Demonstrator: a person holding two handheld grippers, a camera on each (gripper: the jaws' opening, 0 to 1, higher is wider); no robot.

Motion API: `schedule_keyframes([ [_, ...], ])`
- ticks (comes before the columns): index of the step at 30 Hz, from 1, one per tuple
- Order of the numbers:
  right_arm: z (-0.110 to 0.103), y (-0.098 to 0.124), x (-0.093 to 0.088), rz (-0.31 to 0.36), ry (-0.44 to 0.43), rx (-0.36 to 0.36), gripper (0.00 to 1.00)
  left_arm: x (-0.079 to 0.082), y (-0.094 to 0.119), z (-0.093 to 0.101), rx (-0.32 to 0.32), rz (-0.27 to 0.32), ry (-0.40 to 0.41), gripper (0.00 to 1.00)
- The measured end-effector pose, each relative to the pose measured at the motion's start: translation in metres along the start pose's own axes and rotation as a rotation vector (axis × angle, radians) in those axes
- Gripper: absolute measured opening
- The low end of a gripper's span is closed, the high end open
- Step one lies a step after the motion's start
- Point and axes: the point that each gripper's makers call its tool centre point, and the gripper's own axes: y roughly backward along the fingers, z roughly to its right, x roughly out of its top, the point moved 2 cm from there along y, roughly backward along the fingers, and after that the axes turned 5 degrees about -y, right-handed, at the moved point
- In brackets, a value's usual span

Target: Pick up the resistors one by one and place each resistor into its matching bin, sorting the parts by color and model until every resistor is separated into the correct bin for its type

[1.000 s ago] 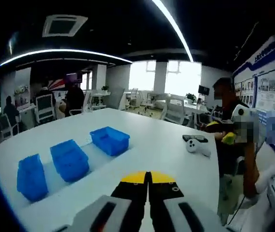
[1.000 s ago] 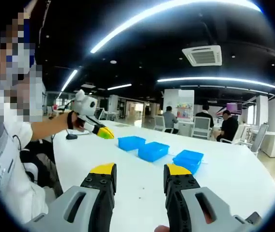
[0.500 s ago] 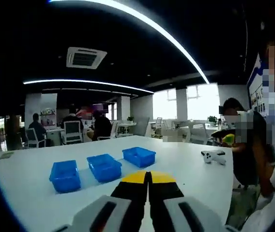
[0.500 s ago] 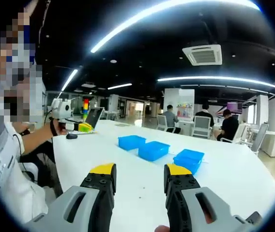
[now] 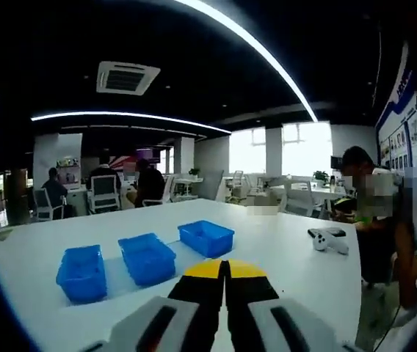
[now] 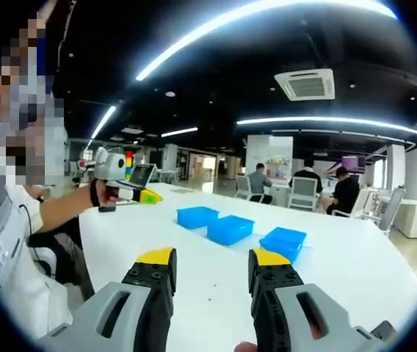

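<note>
Both claws held above a white tabletop with three blue bins

In the left gripper view the left claw (image 5: 225, 270) has its yellow-tipped jaws pressed together with nothing between them. In the right gripper view the right claw (image 6: 212, 258) stands spread wide, holding nothing. Three blue bins (image 5: 147, 257) sit in a row on the white tabletop (image 5: 282, 257), the row running from near left to far right ahead of the left claw; each is open at the top. No resistors can be made out. People sit at desks (image 6: 307, 192) far behind.
</note>
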Motion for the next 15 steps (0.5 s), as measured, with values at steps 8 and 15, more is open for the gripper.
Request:
schedule_keyframes([
  [8,0.004,0.005,0.003,0.011,-0.003,-0.011,0.41,0.016,-0.072,0.005,-0.034,-0.036,-0.008,0.03],
  [15,0.005,0.006,0.003,0.015,-0.006,-0.012,0.41,0.014,-0.157,0.000,-0.031,-0.122,-0.018,0.03],
])
